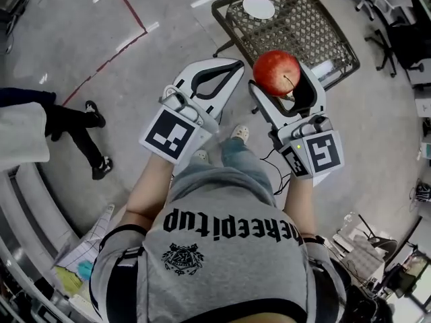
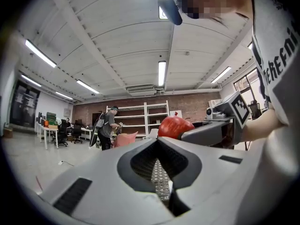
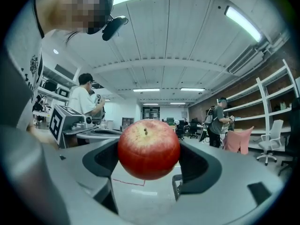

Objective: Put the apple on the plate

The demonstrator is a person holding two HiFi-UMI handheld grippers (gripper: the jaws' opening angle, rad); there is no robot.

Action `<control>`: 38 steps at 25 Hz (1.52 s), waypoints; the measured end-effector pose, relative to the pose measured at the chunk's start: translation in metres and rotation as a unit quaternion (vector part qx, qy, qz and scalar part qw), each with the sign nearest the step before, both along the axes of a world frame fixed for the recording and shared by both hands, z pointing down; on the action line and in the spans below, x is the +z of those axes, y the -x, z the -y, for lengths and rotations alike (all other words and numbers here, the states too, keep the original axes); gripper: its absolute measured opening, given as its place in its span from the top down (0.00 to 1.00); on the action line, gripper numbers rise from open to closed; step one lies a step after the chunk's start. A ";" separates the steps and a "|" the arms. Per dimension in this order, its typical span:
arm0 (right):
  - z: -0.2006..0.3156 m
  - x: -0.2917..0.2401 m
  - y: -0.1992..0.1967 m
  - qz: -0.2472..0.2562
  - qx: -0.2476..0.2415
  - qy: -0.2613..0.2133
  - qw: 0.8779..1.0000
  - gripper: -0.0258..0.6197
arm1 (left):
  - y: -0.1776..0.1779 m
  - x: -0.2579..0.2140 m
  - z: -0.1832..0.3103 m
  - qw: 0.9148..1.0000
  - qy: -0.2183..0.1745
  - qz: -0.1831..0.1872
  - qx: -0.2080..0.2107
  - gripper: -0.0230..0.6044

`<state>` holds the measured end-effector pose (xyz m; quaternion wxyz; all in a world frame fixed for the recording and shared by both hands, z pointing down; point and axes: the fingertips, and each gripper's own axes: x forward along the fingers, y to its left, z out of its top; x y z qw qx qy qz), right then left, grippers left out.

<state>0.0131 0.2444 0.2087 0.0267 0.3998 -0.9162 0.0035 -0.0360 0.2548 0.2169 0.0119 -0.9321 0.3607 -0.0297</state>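
I am pinching the apple [image 1: 276, 71] in my right gripper [image 1: 281, 81], holding it in the air well short of the plate [image 1: 258, 7] on the wire table [image 1: 316, 36], my left gripper [image 1: 236, 64] pressed together and empty, so the placing is still waiting.

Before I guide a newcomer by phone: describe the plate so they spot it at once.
Find the dark wire-mesh table beyond the red apple. The plate lies near its far left corner: round, plain white, against the dark mesh.
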 end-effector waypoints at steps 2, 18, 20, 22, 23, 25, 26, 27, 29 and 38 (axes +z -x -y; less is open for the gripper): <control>0.014 -0.002 -0.007 0.000 -0.008 -0.002 1.000 0.33 | -0.007 -0.001 0.013 1.000 0.002 -0.001 -0.008 0.94; 0.104 0.007 -0.082 0.011 -0.059 0.009 0.998 0.33 | -0.088 0.004 0.102 0.999 0.008 -0.004 -0.051 0.94; 0.110 0.011 -0.088 0.014 -0.066 0.012 0.998 0.33 | -0.096 0.004 0.109 0.998 0.009 -0.004 -0.055 0.94; 0.117 0.013 -0.093 0.019 -0.072 0.015 0.997 0.33 | -0.101 0.004 0.115 0.998 0.009 0.000 -0.059 0.94; 0.121 0.014 -0.094 0.021 -0.074 0.017 0.997 0.33 | -0.103 0.004 0.117 0.998 0.009 0.003 -0.060 0.94; 0.126 0.015 -0.095 0.026 -0.075 0.018 0.997 0.33 | -0.104 0.006 0.120 0.998 0.010 0.006 -0.062 0.94; 0.128 0.016 -0.094 0.028 -0.075 0.019 0.997 0.33 | -0.104 0.007 0.121 0.998 0.010 0.008 -0.063 0.94; 0.129 0.017 -0.092 0.028 -0.076 0.019 0.997 0.33 | -0.102 0.008 0.122 0.998 0.011 0.010 -0.064 0.94; 0.134 0.019 -0.088 0.028 -0.076 0.020 0.996 0.33 | -0.096 0.011 0.127 0.998 0.014 0.012 -0.068 0.94; 0.189 0.024 -0.068 0.037 -0.034 0.032 0.998 0.33 | -0.072 0.015 0.185 0.999 0.019 0.017 -0.032 0.94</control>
